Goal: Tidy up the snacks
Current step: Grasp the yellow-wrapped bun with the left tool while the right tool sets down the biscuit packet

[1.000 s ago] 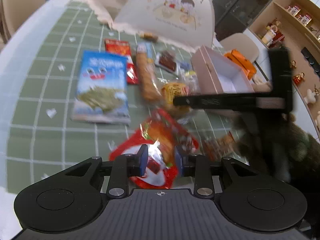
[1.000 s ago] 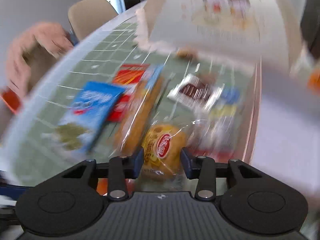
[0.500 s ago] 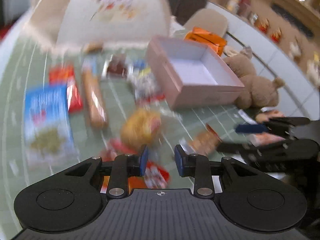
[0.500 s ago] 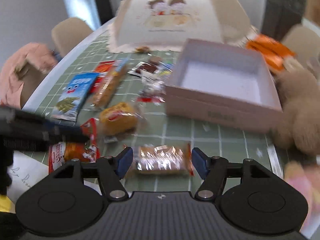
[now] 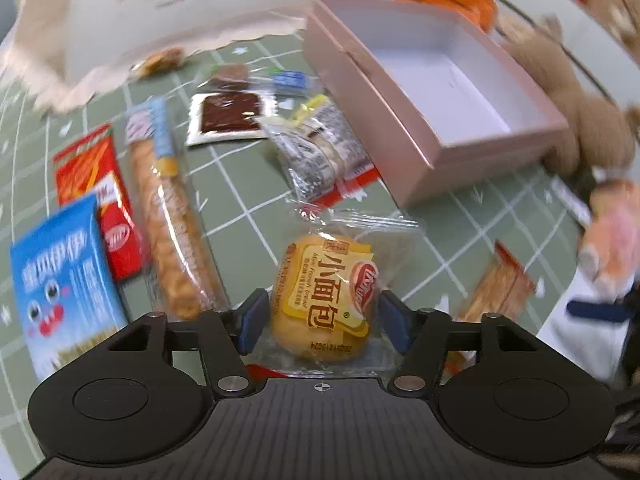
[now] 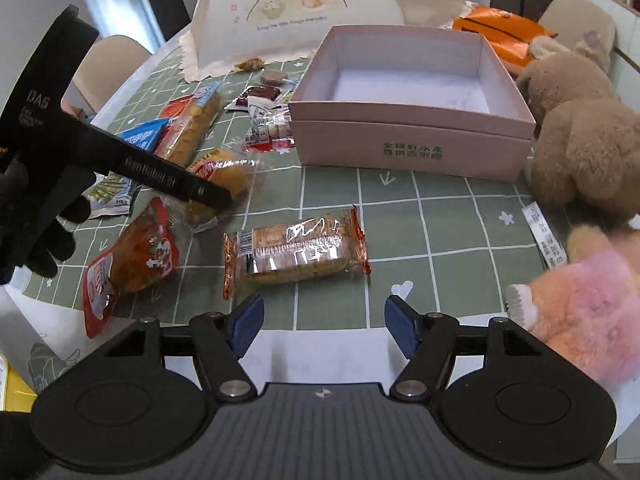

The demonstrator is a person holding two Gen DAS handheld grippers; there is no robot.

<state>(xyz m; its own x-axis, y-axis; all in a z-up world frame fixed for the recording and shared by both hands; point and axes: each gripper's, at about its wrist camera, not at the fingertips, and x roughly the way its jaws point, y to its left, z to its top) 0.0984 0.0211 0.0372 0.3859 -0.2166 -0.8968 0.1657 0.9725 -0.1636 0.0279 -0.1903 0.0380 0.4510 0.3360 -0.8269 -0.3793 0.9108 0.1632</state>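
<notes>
My left gripper is open with its jaws on either side of a small yellow bread bun in clear wrap that lies on the green checked cloth; neither pad presses it. The same bun shows in the right wrist view under the left gripper's black finger. My right gripper is open and empty, just short of an orange-wrapped biscuit pack. An empty pink box stands open behind it and also shows in the left wrist view.
Left of the bun lie a long cracker sleeve, a red pack and a blue seaweed pack. A red-orange pouch, small sachets, a food cover and plush toys surround the box.
The left gripper swung from the red-orange pouch to the bun and opened wide around it. The right gripper left the bun, pulled back to the table's near edge and opened.
</notes>
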